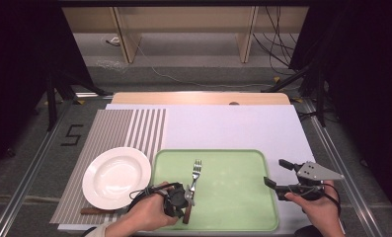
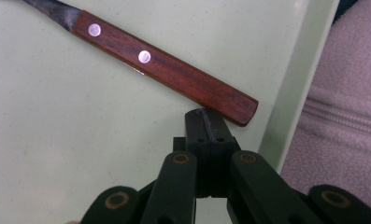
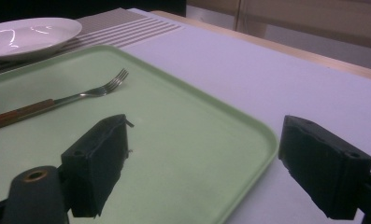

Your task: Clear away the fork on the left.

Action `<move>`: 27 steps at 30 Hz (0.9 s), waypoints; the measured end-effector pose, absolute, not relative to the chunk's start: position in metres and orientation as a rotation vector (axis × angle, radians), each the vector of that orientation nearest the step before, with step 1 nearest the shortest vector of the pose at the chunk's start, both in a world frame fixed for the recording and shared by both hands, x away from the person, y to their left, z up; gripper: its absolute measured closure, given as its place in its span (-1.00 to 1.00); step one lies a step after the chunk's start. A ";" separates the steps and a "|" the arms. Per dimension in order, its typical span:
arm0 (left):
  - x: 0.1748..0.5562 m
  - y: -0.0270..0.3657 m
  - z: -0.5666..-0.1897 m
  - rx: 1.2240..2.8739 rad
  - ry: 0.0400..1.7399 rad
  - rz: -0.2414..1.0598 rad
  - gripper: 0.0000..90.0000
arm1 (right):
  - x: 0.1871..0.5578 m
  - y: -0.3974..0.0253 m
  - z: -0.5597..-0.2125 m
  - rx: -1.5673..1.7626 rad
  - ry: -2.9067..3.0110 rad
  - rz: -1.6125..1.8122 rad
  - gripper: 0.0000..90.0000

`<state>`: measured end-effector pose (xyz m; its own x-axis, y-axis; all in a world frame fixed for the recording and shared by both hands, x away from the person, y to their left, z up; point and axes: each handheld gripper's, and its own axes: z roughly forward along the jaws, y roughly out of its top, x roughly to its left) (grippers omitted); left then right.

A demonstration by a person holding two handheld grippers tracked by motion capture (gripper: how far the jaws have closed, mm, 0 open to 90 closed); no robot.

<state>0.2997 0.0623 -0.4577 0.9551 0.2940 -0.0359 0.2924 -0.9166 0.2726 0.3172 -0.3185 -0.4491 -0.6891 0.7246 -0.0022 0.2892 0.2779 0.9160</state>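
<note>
A fork [image 1: 196,174] with a wooden handle lies on the green tray [image 1: 233,207], tines pointing away from me. My left gripper [image 1: 179,200] sits low over the handle's near end, by the tray's front left corner. In the left gripper view its jaws are pressed together with nothing between them, and the left gripper [image 2: 206,120] tip rests just short of the riveted handle [image 2: 174,74]. My right gripper [image 1: 276,173] stands open at the tray's right rim. The right gripper [image 3: 216,154] straddles that rim [image 3: 248,154], and the fork [image 3: 87,92] lies farther off.
A white plate [image 1: 116,177] rests on a striped placemat [image 1: 114,133] left of the tray, and a brown wooden handle [image 1: 92,211] pokes out by its near edge. A white mat [image 1: 233,126] covers the table behind the tray. Grey zippered clothing [image 2: 346,116] lies past the tray's rim.
</note>
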 end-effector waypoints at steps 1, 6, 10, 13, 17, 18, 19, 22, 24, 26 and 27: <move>0.299 0.061 -0.458 2.826 0.431 0.007 0.99 | 0.317 -0.318 -0.449 0.913 2.132 1.392 -0.62; 0.297 0.057 -0.458 2.814 0.411 0.001 0.99 | 0.317 -0.318 -0.449 0.913 2.132 1.392 -0.62; 0.296 0.055 -0.459 2.800 0.405 0.004 0.99 | 0.317 -0.318 -0.449 0.912 2.133 1.393 -0.62; 0.295 0.054 -0.459 2.787 0.399 0.004 0.98 | 0.317 -0.318 -0.449 0.912 2.133 1.392 -0.62; 0.295 0.053 -0.459 2.785 0.401 0.004 0.96 | 0.317 -0.318 -0.449 0.913 2.132 1.393 -0.62; 0.295 0.053 -0.459 2.782 0.403 0.004 0.96 | 0.317 -0.318 -0.449 0.912 2.132 1.393 -0.62; 0.295 0.053 -0.459 2.780 0.402 0.006 0.96 | 0.317 -0.318 -0.449 0.912 2.132 1.392 -0.62; 0.294 0.052 -0.459 2.778 0.398 0.010 0.96 | 0.317 -0.318 -0.449 0.912 2.133 1.392 -0.62; 0.294 0.051 -0.459 2.778 0.396 0.007 0.96 | 0.317 -0.318 -0.449 0.912 2.133 1.392 -0.62; 0.294 0.051 -0.459 2.777 0.396 0.007 0.95 | 0.317 -0.318 -0.449 0.912 2.132 1.392 -0.62; 0.294 0.051 -0.459 2.776 0.395 0.008 0.95 | 0.317 -0.318 -0.449 0.912 2.132 1.392 -0.62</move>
